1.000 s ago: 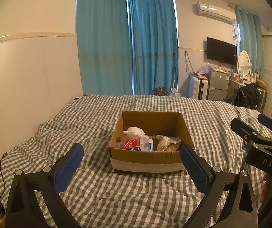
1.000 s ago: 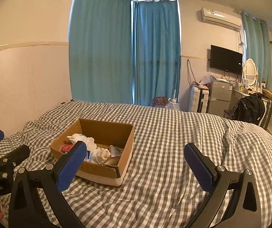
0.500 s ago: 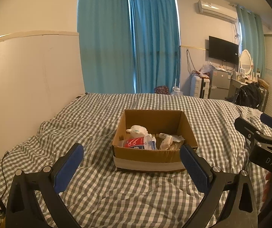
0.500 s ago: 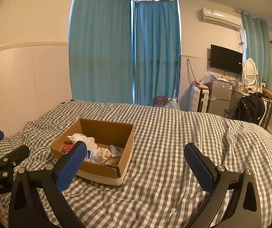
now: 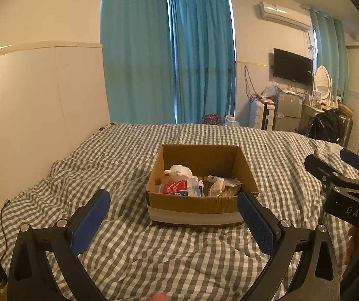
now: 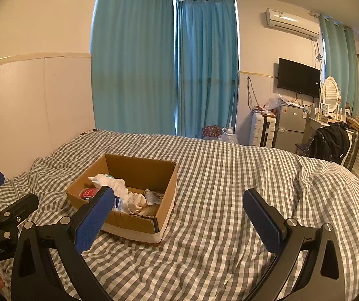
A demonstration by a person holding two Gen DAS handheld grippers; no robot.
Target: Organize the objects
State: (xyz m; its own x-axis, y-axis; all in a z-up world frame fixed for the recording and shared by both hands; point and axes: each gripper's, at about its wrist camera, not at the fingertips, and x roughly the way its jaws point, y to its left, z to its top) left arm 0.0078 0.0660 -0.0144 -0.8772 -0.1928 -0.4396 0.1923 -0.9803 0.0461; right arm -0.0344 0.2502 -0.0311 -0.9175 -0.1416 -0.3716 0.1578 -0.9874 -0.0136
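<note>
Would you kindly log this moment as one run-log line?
left gripper: open, empty | right gripper: open, empty | cardboard box: on bed, holding items
</note>
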